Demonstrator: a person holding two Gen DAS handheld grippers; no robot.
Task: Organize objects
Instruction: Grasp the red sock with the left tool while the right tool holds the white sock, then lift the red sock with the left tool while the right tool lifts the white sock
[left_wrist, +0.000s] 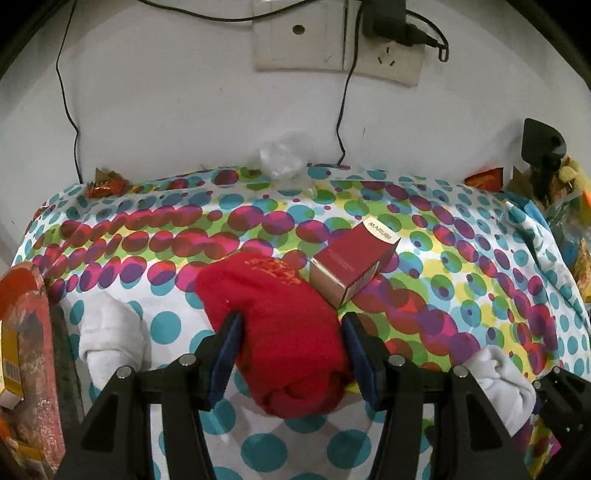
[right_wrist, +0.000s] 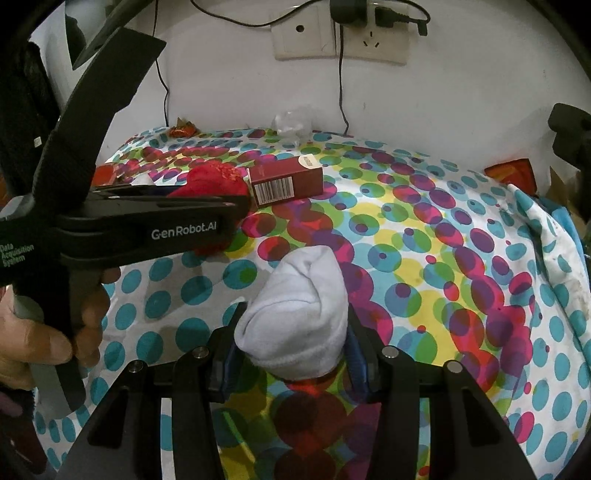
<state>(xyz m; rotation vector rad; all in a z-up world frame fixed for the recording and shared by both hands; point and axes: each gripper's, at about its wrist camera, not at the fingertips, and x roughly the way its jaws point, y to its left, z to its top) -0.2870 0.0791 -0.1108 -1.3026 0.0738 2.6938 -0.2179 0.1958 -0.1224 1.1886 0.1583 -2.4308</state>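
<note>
A rolled red sock (left_wrist: 280, 325) sits between the fingers of my left gripper (left_wrist: 291, 321), which is shut on it just above the dotted cloth (left_wrist: 461, 266). Its far end nearly touches a dark red box (left_wrist: 351, 266) lying on its side. In the right wrist view the left gripper (right_wrist: 236, 201) shows from the side with the red sock (right_wrist: 210, 179) next to the red box (right_wrist: 286, 181). My right gripper (right_wrist: 295, 310) is shut on a rolled white sock (right_wrist: 295, 314). Another white sock (left_wrist: 110, 332) lies on the cloth at the left.
A person's hand (right_wrist: 44, 332) holds the left gripper's handle. Candy wrappers (left_wrist: 107, 186), crumpled clear plastic (left_wrist: 284, 155) and an orange packet (left_wrist: 484, 177) lie along the wall. Cables hang from a wall socket (left_wrist: 384, 55). A worn red round object (left_wrist: 26, 332) stands at the left edge.
</note>
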